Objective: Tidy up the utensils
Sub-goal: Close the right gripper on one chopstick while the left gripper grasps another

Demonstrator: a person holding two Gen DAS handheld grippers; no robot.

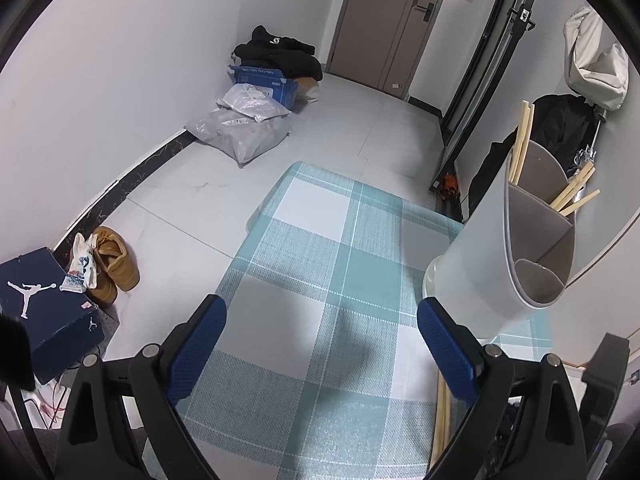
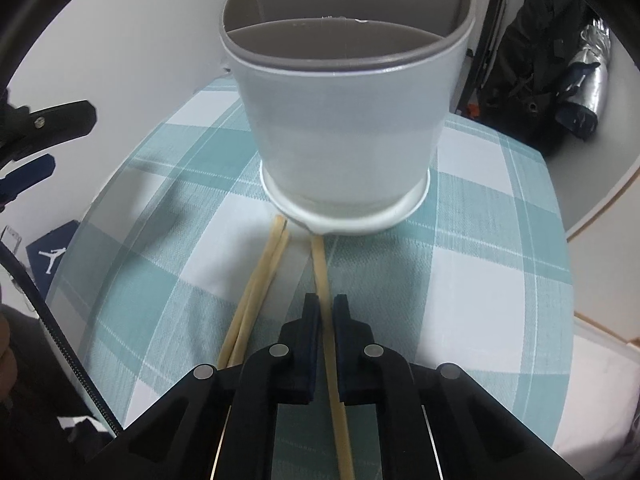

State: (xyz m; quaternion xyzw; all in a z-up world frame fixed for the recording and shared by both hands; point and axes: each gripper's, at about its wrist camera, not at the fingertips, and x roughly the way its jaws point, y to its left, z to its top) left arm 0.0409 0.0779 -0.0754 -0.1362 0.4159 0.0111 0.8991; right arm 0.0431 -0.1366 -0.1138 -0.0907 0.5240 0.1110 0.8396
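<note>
A white utensil holder (image 2: 340, 120) with grey dividers stands on the teal checked tablecloth (image 2: 480, 240). Its back compartments hold several wooden chopsticks (image 1: 524, 136); the front compartment looks empty. In front of its base, one chopstick (image 2: 320, 264) lies on the cloth, running toward me. My right gripper (image 2: 326, 304) is shut on this chopstick, with the blue pads pressed on either side. Two more chopsticks (image 2: 260, 280) lie just left of it. My left gripper (image 1: 322, 308) hangs open over the cloth, left of the holder (image 1: 480, 248), with nothing between its fingers.
On the floor left of the table are a dark blue shoe box (image 1: 44, 312), brown shoes (image 1: 116, 264) and plastic bags (image 1: 244, 128) by the wall. A door (image 1: 384, 20) is at the back. A black bag (image 2: 532, 80) sits right of the table.
</note>
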